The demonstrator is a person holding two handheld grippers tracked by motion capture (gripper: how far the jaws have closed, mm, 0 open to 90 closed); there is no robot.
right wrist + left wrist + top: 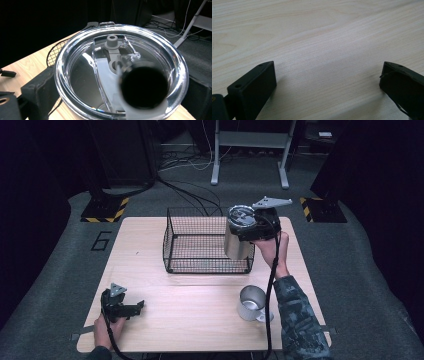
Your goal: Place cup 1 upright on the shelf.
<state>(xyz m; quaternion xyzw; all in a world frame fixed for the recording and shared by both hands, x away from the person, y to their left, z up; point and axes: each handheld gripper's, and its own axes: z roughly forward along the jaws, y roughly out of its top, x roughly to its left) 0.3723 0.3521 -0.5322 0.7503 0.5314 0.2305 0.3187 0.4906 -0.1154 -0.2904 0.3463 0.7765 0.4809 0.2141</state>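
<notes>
A steel tumbler [238,240] with a clear lid [120,72] hangs over the right end of the black wire basket [196,245], and my right gripper [250,227] is shut on its upper part. In the right gripper view the lid lies between the two black jaws, with a grey slider and a round dark opening on it. My left gripper [131,309] rests on the wooden table [190,320] near the front left corner, open, and bare wood shows between its fingers [254,87].
A steel mug [251,303] with a handle stands on the table at front right, close to my right forearm. Beyond the table lie floor cables [190,190], a white stand's legs [250,155] and yellow-black striped plates [106,210].
</notes>
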